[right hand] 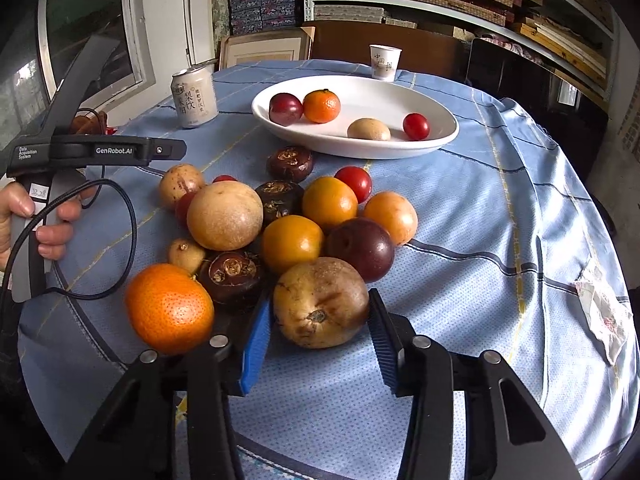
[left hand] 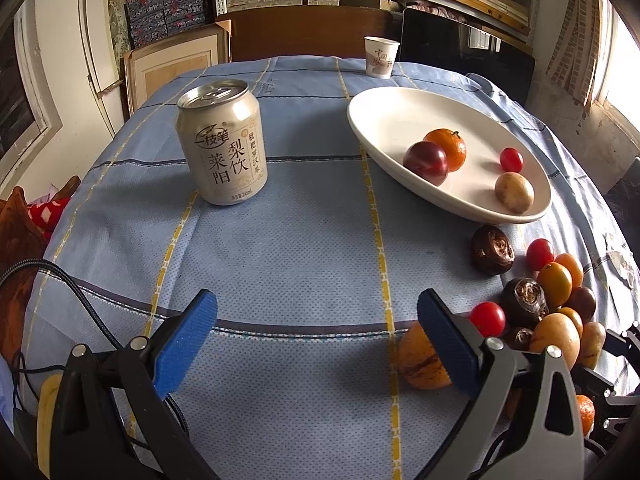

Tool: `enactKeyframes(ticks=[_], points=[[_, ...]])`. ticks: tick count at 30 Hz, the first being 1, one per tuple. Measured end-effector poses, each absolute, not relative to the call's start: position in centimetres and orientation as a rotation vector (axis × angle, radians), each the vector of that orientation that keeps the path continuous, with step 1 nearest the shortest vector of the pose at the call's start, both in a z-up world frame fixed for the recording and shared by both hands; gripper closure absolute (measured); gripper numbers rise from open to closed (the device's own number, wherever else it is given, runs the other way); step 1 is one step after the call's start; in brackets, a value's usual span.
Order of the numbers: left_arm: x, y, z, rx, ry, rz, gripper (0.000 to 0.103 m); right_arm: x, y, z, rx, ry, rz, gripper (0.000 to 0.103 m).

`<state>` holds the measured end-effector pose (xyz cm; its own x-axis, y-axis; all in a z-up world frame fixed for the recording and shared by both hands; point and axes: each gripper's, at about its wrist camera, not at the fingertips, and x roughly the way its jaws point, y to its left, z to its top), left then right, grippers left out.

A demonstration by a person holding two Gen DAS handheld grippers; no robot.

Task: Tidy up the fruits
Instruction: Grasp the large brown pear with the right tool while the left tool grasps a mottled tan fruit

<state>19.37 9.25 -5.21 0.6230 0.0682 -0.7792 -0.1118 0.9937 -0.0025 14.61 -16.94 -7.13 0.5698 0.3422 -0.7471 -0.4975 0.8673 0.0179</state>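
A white oval plate (left hand: pixel 384 120) (right hand: pixel 360 88) holds a dark plum (right hand: pixel 285 109), a tangerine (right hand: pixel 321 105), a cherry tomato (right hand: pixel 416 126) and a small tan fruit (right hand: pixel 368 130). In front of it lies a pile of loose fruit: a tangerine (right hand: pixel 170 308), a big tan round fruit (right hand: pixel 224 216), dark water chestnuts (right hand: pixel 232 276), a plum (right hand: pixel 360 248) and orange fruits (right hand: pixel 292 244). My right gripper (right hand: pixel 320 296) has its pads against both sides of a yellow-brown fruit (right hand: pixel 320 312) at the pile's near edge. My left gripper (left hand: pixel 316 300) stands open over bare cloth, left of the pile.
A drink can (left hand: pixel 222 144) stands left of the plate. A paper cup (left hand: pixel 380 58) sits at the table's far edge. Crumpled paper (right hand: pixel 600 312) lies at the right edge. A hand (right hand: pixel 48 216) holds the left gripper's handle. Blue checked cloth (left hand: pixel 300 240) covers the table.
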Motion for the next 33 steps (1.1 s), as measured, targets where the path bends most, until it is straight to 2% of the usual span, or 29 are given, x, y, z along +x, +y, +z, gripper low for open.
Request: enactKeyframes(ticks=[7,11,23,25,26,29,33], points=[[19.0,10.7,-4.9,-0.096,0.884,0.088,0.005,14.7,-20.1,-6.4,0.009,0.785,0.574,0.057],[18.4,9.4,-5.0,-0.002,0.873,0.007,0.005,14.8,-21.4,-6.3,0.089,0.776,0.597,0.057],[17.4,7.3,-4.4,0.028,0.797,-0.115,0.006,15.2,-21.6,-6.9,0.13,0.805,0.623,0.057],[17.6,6.7,-4.8,0.05,0.818,-0.123,0.009,15.1,-21.5,-6.9,0.124,0.807,0.625,0.057],[17.7,6.5,-5.0,0.058,0.827,-0.132,0.017,15.1,-21.5,-6.9,0.123,0.806,0.625,0.057],[17.7,6.1,-5.3,0.058,0.837,-0.158,0.026,15.1,-21.6,-6.9,0.131,0.804,0.627,0.057],[17.8,6.0,-5.5,0.04,0.852,-0.197,0.028,15.1,-21.7,-6.9,0.131,0.807,0.63,0.057]])
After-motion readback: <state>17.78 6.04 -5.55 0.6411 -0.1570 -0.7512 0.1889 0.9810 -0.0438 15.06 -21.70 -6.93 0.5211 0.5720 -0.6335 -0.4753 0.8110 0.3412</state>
